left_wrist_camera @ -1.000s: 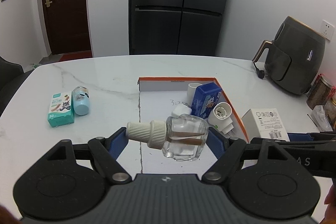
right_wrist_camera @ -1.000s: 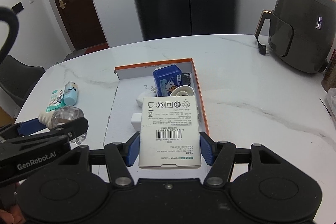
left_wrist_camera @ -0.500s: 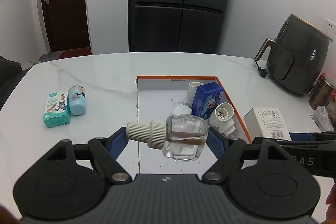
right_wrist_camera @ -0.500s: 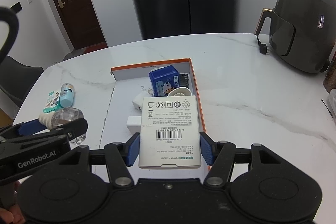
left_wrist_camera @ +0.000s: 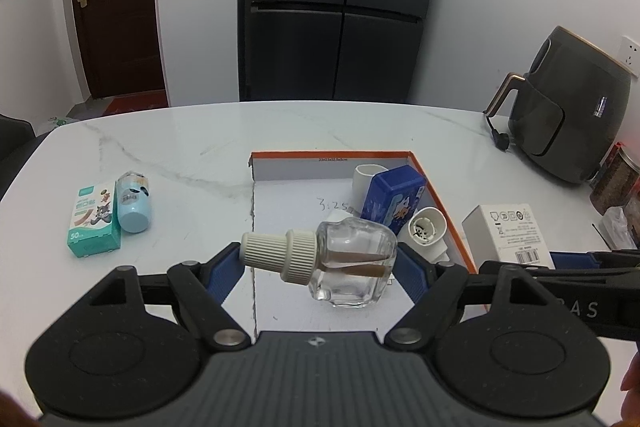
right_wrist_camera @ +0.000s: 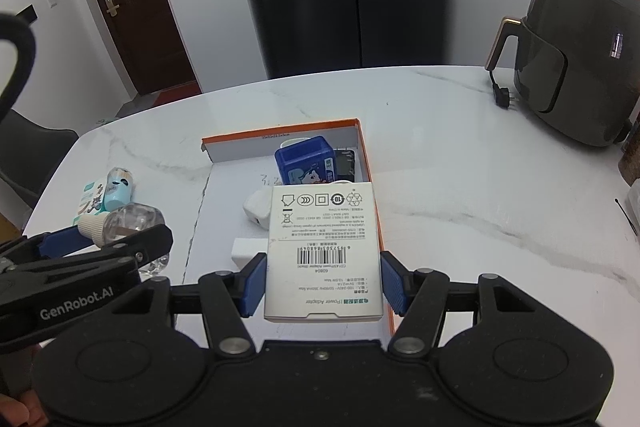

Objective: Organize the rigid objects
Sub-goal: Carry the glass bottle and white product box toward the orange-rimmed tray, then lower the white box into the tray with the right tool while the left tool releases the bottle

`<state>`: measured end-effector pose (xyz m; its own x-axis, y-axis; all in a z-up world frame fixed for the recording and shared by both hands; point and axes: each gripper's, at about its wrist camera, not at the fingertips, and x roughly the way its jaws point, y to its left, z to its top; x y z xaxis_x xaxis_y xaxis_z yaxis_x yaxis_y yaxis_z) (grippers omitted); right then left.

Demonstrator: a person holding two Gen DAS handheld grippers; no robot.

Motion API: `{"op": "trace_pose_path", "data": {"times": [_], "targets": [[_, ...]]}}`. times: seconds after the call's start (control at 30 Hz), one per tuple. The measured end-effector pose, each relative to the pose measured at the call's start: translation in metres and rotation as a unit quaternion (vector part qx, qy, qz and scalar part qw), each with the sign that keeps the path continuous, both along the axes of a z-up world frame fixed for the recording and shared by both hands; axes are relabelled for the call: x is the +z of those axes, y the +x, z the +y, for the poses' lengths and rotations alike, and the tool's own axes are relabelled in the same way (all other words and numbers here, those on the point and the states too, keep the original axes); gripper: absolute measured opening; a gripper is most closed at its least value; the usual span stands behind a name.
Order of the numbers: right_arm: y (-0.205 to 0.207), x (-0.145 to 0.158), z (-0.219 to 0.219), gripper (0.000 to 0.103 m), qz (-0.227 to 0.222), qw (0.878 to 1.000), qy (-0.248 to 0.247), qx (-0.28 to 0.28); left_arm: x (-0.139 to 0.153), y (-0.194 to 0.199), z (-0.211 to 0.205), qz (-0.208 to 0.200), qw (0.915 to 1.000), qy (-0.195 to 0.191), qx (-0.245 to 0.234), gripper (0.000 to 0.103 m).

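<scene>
A glass bottle (left_wrist_camera: 352, 263) is clamped by the left gripper (left_wrist_camera: 320, 267), a white box (right_wrist_camera: 323, 251) by the right gripper (right_wrist_camera: 323, 283); a blue box (left_wrist_camera: 394, 199) is held in the orange-rimmed tray (left_wrist_camera: 332, 155)

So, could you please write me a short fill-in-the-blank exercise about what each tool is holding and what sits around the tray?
1. The left tool is shut on a clear glass bottle with a ribbed ____ cap.
2. The right tool grips a white ____ box.
3. The blue box stands inside the ____-edged tray.
4. The green box lies beside a light ____ bottle.

Missing words: white; power adapter; orange; blue
</scene>
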<state>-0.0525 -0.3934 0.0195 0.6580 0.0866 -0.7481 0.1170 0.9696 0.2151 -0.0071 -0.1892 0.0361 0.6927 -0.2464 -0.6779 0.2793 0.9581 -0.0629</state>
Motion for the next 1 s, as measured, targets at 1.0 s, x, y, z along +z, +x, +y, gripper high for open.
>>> {"op": "trace_pose_path", "data": {"times": [1.0], "targets": [[0.049, -0.021, -0.003, 0.071, 0.021, 1.0, -0.005, 0.01, -0.022, 0.038, -0.01, 0.025, 0.9997, 0.005, 0.003, 0.082]]}}
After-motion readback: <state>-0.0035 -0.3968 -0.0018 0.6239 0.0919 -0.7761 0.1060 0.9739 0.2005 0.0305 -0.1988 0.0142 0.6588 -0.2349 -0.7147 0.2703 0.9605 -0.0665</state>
